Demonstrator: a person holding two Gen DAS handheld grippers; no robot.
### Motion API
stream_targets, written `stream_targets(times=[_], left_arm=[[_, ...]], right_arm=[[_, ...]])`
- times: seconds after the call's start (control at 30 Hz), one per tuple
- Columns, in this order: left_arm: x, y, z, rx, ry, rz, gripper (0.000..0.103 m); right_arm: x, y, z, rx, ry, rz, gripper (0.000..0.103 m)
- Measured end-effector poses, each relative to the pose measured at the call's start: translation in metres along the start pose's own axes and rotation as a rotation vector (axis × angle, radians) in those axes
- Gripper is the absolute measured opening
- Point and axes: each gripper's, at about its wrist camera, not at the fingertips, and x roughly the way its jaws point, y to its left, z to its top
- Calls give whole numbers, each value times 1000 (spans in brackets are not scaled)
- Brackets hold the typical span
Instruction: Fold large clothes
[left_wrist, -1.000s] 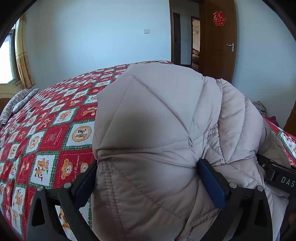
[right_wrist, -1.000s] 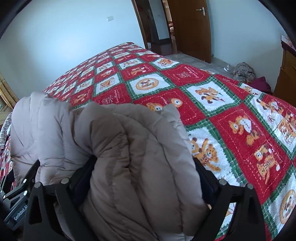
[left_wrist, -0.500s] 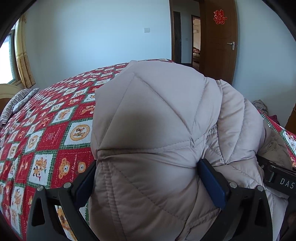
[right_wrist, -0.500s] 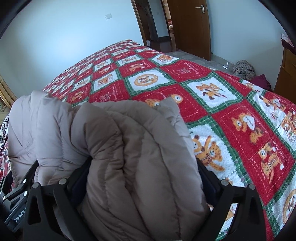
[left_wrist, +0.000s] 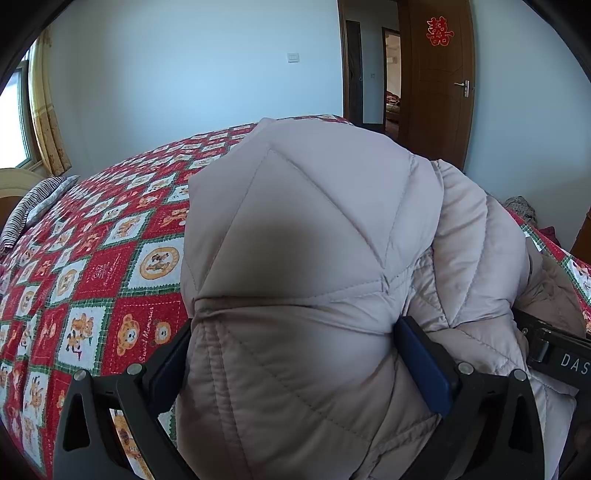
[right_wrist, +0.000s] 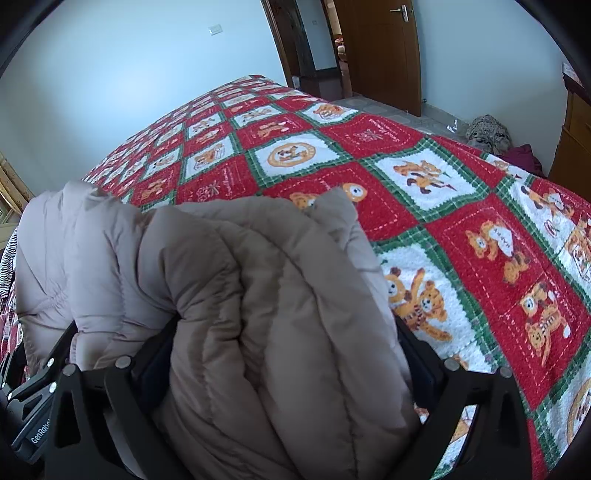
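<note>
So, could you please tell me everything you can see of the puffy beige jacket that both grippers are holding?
The puffy jacket is pale beige, quilted in stitched panels, smooth and padded like a down coat. It is bunched into thick folds, not laid flat. The left gripper clamps one bulging wad between its fingers; the right gripper clamps another rolled bundle. The jacket is held over the bed's red, white and green bear-print bedspread; whether any part rests on it cannot be seen.

jacket (left_wrist: 303, 266) hiding bedspread (left_wrist: 92, 258) middle, its lower folds cut off
</note>
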Motion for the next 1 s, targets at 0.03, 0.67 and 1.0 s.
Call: stream_targets(times=[0.03, 0.67, 1.0], left_arm=[[-1, 0, 0, 2, -1, 2, 103], [-20, 66, -32, -222, 165, -247, 102], [-12, 58, -33, -196, 172, -298, 102]], right_arm=[[0, 0, 0, 1, 0, 1, 102], [-2, -6, -1, 12, 38, 70, 103], [-5, -9, -3, 2, 47, 179, 79]])
